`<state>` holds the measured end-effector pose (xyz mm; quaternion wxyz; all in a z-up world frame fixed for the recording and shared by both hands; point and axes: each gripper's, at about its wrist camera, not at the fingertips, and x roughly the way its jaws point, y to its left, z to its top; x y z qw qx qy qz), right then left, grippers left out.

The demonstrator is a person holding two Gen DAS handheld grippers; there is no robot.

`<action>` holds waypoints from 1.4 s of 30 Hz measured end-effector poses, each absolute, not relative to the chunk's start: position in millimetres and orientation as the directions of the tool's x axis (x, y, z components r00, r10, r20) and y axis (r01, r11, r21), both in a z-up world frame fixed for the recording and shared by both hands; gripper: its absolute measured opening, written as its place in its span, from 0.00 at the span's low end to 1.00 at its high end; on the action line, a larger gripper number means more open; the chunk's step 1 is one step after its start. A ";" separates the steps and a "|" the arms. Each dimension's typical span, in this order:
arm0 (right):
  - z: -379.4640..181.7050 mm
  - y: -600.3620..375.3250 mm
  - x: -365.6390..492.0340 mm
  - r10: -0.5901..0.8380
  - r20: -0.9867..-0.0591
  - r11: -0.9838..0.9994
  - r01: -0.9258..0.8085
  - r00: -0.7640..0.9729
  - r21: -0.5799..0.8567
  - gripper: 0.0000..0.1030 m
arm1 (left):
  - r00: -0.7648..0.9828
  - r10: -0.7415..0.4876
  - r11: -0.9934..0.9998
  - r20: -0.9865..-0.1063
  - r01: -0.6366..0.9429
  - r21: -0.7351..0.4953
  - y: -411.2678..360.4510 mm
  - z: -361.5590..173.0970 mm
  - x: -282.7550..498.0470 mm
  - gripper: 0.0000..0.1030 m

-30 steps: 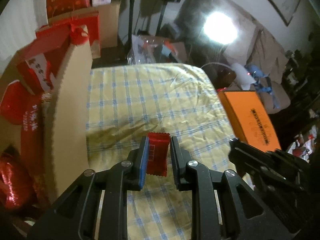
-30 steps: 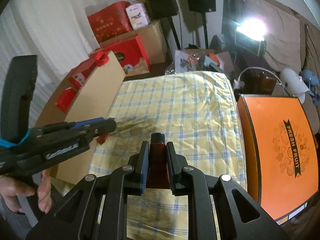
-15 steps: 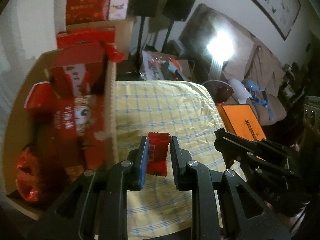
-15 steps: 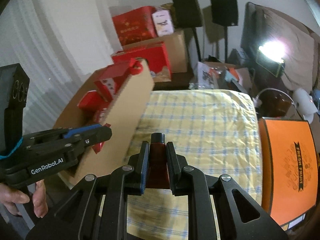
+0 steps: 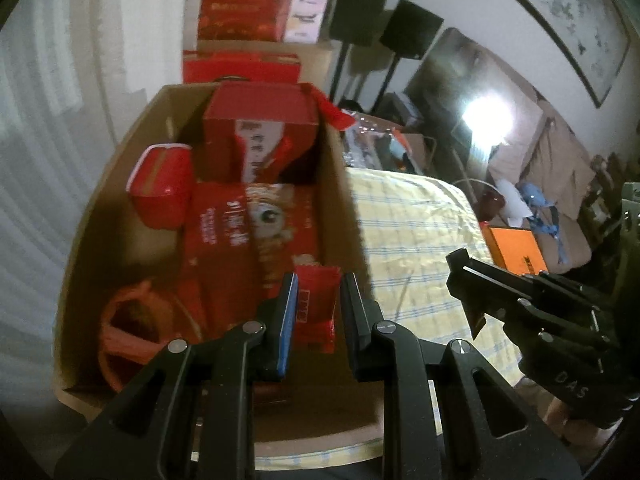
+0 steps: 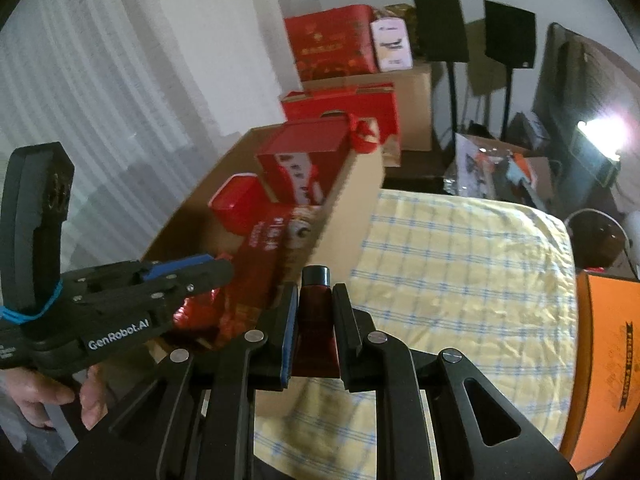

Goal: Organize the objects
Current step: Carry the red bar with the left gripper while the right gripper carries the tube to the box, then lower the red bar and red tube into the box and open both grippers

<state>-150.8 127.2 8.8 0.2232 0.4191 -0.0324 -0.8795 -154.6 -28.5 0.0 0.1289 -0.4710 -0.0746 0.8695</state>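
My left gripper (image 5: 318, 300) is shut on a small red candy packet (image 5: 314, 308) and holds it above the near right part of an open cardboard box (image 5: 120, 152). The box holds several red packages (image 5: 256, 144). My right gripper (image 6: 316, 308) is shut on a dark red tube with a black cap (image 6: 317, 320), held over the yellow checked tablecloth (image 6: 460, 264) beside the box (image 6: 352, 200). The right gripper also shows in the left wrist view (image 5: 468, 292), to the right of the box. The left gripper shows in the right wrist view (image 6: 208, 268).
An orange fruit box (image 6: 608, 360) lies at the table's right edge. Red gift boxes (image 6: 332, 44) and cardboard cartons stand behind the table, with two black speakers (image 6: 440, 28) on stands. A bright lamp (image 5: 484, 116) glares at the right.
Both grippers have moved left toward the cardboard box. My left gripper now hangs over the box's inside with the candy packet. The right gripper follows with the tube.
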 end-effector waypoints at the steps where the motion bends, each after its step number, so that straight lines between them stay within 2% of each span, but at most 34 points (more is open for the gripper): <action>1: 8.7 123.4 -151.7 -0.425 -0.723 -0.896 0.370 -0.545 0.247 0.16 | -0.524 0.290 -0.957 -0.801 -0.147 -0.250 -32.3 -0.4 -155.3 0.19; 17: 2.4 45.7 -197.7 -0.481 -0.738 -0.855 0.437 -0.472 0.278 0.16 | -0.538 0.178 -0.978 -0.824 -0.005 -0.208 -109.5 -15.0 -195.7 0.19; 27: -14.4 5.2 -236.2 -0.513 -0.755 -0.835 0.442 -0.409 0.328 0.16 | -0.519 0.149 -0.978 -0.841 0.047 -0.203 -135.8 -34.9 -214.6 0.19; 31: -20.9 -6.8 -246.5 -0.512 -0.763 -0.835 0.438 -0.394 0.334 0.16 | -0.522 0.134 -0.977 -0.843 0.071 -0.199 -144.3 -38.6 -215.7 0.29; 35: -24.8 -16.3 -254.7 -0.517 -0.767 -0.832 0.436 -0.381 0.344 0.16 | -0.524 0.127 -0.977 -0.843 0.080 -0.197 -150.5 -39.7 -213.9 0.30; 37: -26.4 -20.5 -256.6 -0.522 -0.768 -0.828 0.436 -0.372 0.351 0.16 | -0.532 0.120 -0.975 -0.838 0.094 -0.200 -156.1 -38.2 -210.7 0.35; 42: -30.9 -36.2 -262.9 -0.534 -0.768 -0.819 0.441 -0.354 0.367 0.16 | -0.539 0.146 -0.968 -0.830 0.097 -0.233 -163.8 -35.1 -203.9 0.37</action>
